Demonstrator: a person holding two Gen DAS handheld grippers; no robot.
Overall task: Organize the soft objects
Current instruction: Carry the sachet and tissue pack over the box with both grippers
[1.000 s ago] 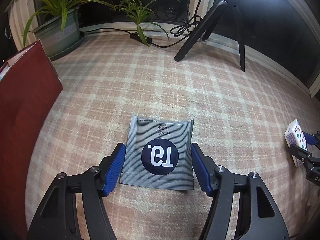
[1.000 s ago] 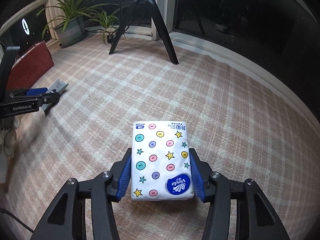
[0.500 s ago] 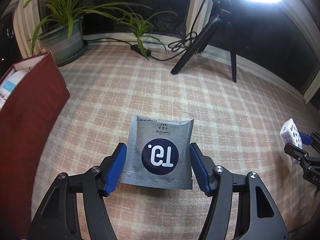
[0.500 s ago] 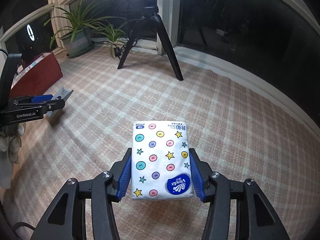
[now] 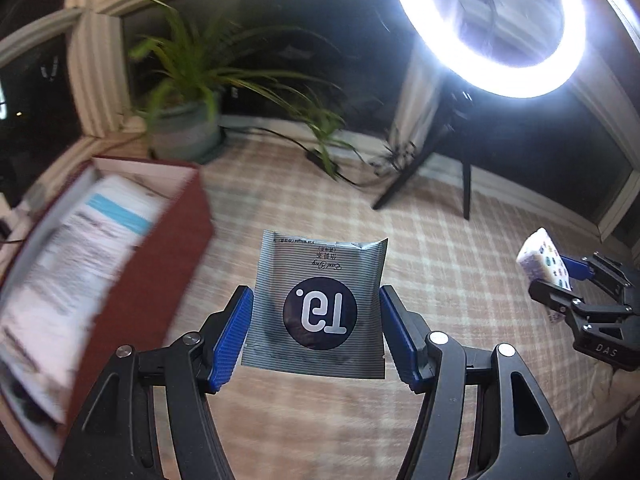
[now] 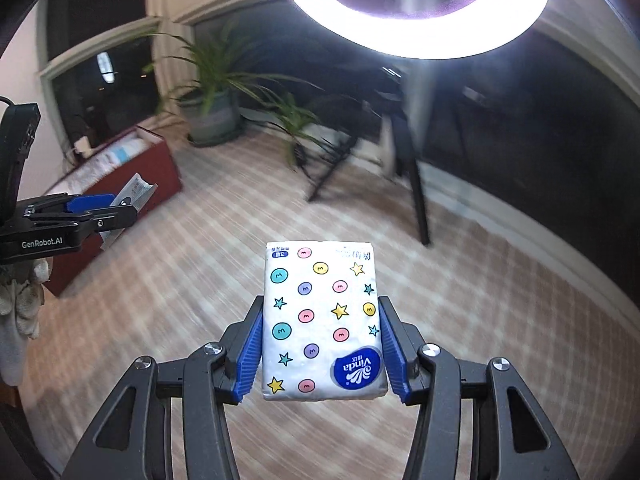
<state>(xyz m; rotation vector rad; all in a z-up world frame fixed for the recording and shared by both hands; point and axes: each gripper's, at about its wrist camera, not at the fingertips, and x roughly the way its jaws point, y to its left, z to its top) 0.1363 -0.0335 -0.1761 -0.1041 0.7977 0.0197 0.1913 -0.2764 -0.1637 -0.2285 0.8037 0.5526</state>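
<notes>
The left gripper [image 5: 316,334] holds a flat grey striped sachet [image 5: 316,304] between its blue fingers [image 5: 230,338], the packet printed with a dark round logo and raised clear of the plaid cloth [image 5: 460,272] that covers the surface below. In the left wrist view the sachet sits at centre frame, its top edge slightly curled. To its left, a dark red box [image 5: 148,280] stands open, with blurred white and blue packets [image 5: 80,248] lying inside it. At the right edge of the same frame, the right gripper [image 5: 560,276] is seen from the side, closed on a white pack.

The right wrist view shows that pack head on: a tissue pack [image 6: 322,320] dotted with coloured circles and stars and bearing a blue brand badge, clamped at both long sides by the blue fingers [image 6: 250,356] and held at centre frame, above the cloth. At the left edge of that frame, the left gripper appears with the sachet poking out in front of the red box, and a gloved hand [image 6: 20,300] hangs below it.

A lit ring light [image 5: 488,28] on a black tripod [image 5: 440,160] glares across the upper right of the left view, beside a potted plant [image 5: 188,120] at the dark windows.
</notes>
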